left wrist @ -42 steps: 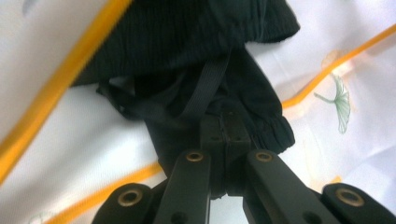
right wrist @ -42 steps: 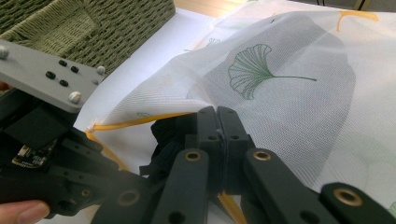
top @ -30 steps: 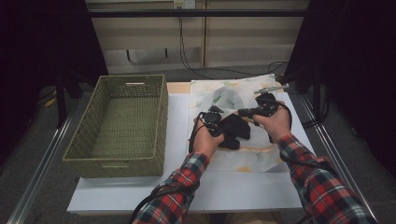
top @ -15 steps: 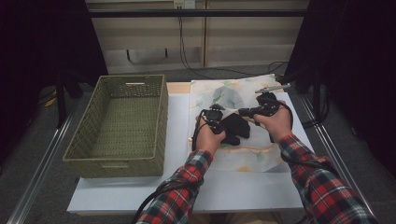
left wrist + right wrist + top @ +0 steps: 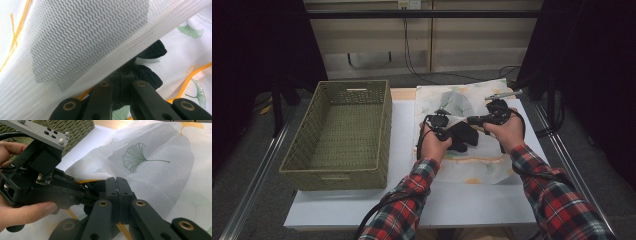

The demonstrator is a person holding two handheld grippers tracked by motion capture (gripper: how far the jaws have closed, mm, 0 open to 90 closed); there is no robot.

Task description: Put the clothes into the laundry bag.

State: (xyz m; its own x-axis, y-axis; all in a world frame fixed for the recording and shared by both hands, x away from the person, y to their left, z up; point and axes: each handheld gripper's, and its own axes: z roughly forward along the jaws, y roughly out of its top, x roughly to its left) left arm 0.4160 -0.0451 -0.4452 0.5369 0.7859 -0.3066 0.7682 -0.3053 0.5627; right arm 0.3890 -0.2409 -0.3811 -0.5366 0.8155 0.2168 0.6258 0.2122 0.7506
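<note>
I see the white mesh cloth (image 5: 472, 107) at centre right of the high view, right of the wicker basket (image 5: 343, 132). My right gripper (image 5: 117, 185) has its jaws pressed together on the cloth's edge; my left gripper (image 5: 121, 79) sits beneath a raised fold, jaw gap I cannot tell. A black item (image 5: 464, 135) lies between both grippers.

The left gripper (image 5: 443, 121) has edged slightly toward the basket (image 5: 339, 135). The white mesh bag (image 5: 464, 102) has lifted a little

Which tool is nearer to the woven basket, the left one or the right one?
Left. The left tool is over the leaf-printed cloth, just right of the woven basket, with bare white table between. The right tool is farther right, beyond the left one.
</note>
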